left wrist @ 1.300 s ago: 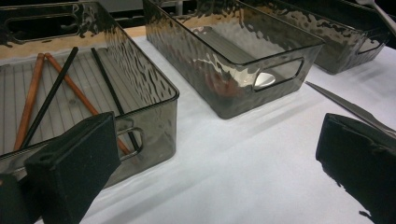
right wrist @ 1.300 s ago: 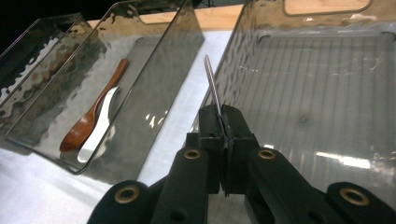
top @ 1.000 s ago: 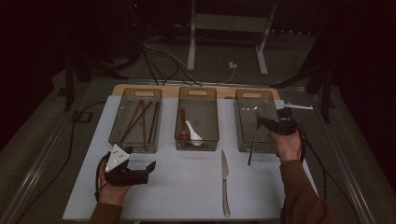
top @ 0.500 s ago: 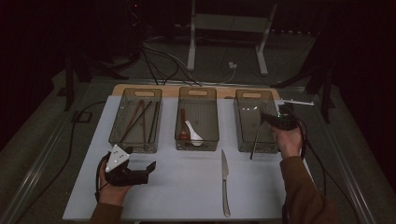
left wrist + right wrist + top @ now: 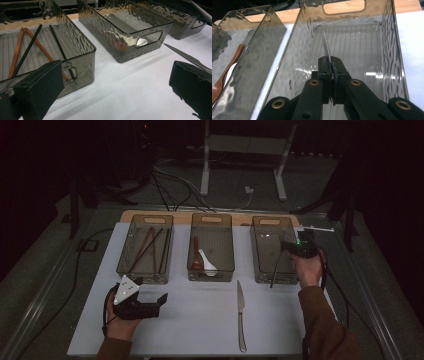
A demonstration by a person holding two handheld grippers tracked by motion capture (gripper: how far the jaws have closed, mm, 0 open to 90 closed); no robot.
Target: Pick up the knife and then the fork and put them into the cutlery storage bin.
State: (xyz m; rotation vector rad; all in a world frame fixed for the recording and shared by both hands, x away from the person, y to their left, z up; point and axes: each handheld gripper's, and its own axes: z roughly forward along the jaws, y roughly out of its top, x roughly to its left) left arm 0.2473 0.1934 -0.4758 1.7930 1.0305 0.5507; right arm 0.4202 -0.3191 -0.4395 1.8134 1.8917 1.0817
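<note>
We hold the right gripper (image 5: 331, 65) over the right-hand bin (image 5: 398, 50), its jaws clamped on a fork (image 5: 325, 46) that hangs above the bin floor. The fork looks thin, stiff and slick, so we judge mid-handle the safest hold. The left gripper (image 5: 117, 87) rests with jaws apart, empty.

The thin silver metal utensil (image 5: 326, 46) clamped in the right gripper (image 5: 331, 65) has its handle hidden behind the jaws, so its kind cannot be told. The long steel table knife (image 5: 186, 56) is cut off behind the left gripper's black pad.
</note>
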